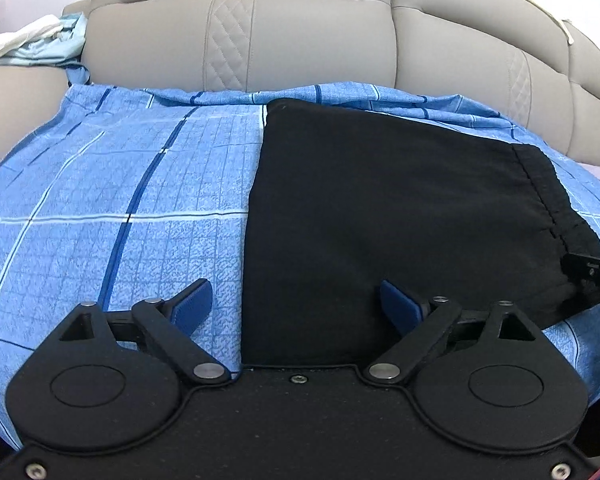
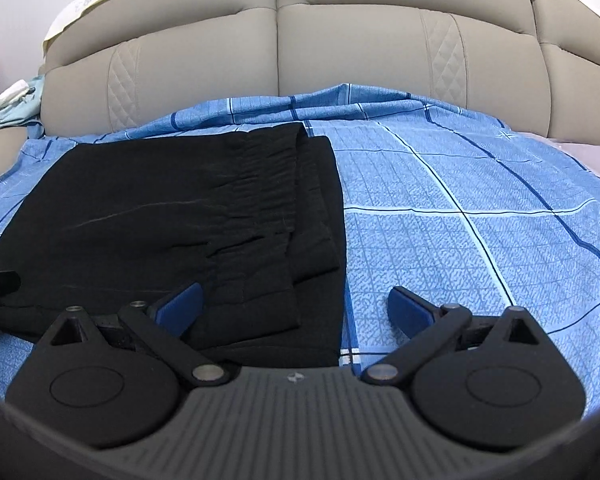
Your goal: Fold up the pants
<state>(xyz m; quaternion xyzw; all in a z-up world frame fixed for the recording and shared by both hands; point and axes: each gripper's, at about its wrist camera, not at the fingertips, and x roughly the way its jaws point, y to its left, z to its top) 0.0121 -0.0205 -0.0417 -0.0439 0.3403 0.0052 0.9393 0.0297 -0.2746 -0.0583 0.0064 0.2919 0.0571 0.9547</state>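
The left gripper (image 1: 296,304) and the right gripper (image 2: 296,308) both hover low with their blue-padded fingers spread wide apart, holding nothing. The black pants (image 2: 172,224) lie folded in a flat stack on the blue checked sheet (image 2: 460,220), in front of the grey padded headboard (image 2: 276,64).

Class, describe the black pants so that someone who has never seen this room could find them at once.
Start at the grey padded headboard, then drop to the blue checked bedsheet below it. The black pants lie folded flat on that sheet. They are the only dark garment there, with a gathered elastic waistband on top.
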